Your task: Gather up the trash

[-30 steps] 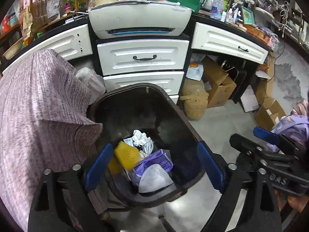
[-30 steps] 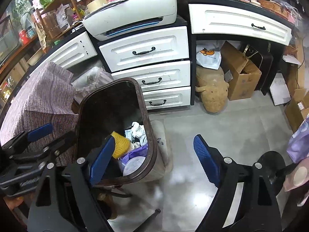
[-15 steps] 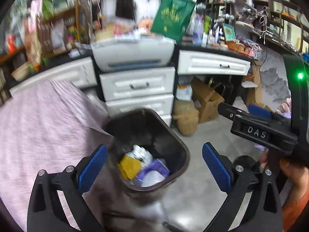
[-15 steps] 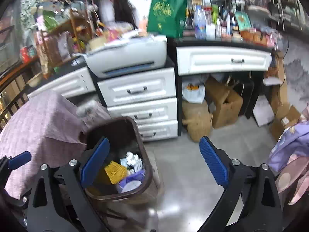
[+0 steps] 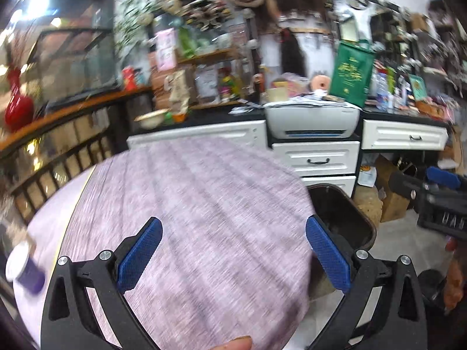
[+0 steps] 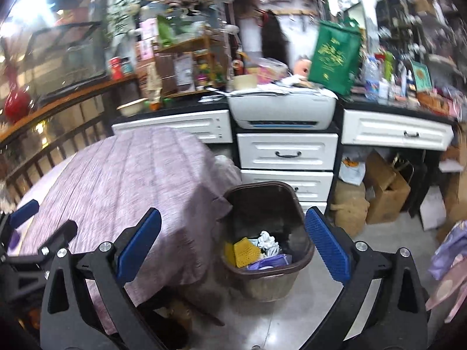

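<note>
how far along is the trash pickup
Done: the brown bin holds a yellow net, white wad and purple wrapper. In hand: nothing; left hand-held gripper and right hand-held gripper are open. Left: a purple-and-white item on the table.

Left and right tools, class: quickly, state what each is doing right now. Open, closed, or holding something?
Left tool: open, empty, jaws just opened wider above the purple-striped tablecloth.
Right tool: open, empty, jaws just opened wider.

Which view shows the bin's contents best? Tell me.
The right wrist view: it looks down into the bin and shows the trash inside. The left wrist view shows only part of the bin's rim beside the tablecloth, no contents.
</note>
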`<act>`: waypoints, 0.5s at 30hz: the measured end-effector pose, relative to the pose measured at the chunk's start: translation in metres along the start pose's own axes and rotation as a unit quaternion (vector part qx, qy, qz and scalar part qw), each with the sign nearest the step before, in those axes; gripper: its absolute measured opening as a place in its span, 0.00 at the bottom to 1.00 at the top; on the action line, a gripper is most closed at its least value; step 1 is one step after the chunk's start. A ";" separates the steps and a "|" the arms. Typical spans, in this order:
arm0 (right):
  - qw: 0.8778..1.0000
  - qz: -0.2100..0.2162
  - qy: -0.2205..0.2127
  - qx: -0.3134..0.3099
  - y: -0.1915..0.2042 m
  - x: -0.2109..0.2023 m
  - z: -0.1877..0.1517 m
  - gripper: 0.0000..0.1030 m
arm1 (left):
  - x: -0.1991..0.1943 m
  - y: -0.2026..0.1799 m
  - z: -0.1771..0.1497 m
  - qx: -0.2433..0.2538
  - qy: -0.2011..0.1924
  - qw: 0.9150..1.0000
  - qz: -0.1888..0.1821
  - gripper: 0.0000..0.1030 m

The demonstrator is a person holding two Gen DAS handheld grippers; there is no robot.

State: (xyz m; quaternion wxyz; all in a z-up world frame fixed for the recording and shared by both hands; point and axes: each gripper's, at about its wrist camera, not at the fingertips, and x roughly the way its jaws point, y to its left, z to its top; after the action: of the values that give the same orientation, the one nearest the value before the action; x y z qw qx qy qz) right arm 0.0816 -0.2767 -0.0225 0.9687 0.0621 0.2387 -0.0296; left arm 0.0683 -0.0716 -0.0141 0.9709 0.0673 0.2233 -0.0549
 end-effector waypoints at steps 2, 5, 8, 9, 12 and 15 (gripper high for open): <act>1.000 -0.006 -0.013 -0.020 0.017 -0.010 -0.010 0.94 | -0.008 0.013 -0.006 -0.009 0.004 1.000 0.005 0.95; 0.999 0.018 -0.017 -0.032 0.033 -0.021 -0.022 0.94 | -0.022 0.021 -0.014 -0.018 0.006 1.000 0.018 0.95; 0.998 0.027 -0.025 -0.043 0.042 -0.034 -0.030 0.94 | -0.033 0.030 -0.020 -0.023 0.007 0.999 0.021 0.95; 0.998 0.028 -0.038 -0.041 0.043 -0.041 -0.034 0.94 | -0.039 0.033 -0.023 -0.027 0.003 0.999 0.027 0.95; 0.996 0.040 -0.074 -0.028 0.043 -0.058 -0.041 0.94 | -0.051 0.036 -0.028 -0.037 -0.004 0.999 0.032 0.95; 0.994 0.054 -0.096 -0.030 0.046 -0.068 -0.043 0.94 | -0.059 0.036 -0.029 -0.044 -0.011 0.998 0.035 0.95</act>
State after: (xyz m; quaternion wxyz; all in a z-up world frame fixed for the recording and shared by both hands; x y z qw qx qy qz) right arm 0.0057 -0.2234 -0.0233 0.9886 0.0425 0.1421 0.0240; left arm 0.0083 -0.0272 -0.0098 0.9766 0.0319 0.2124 -0.0123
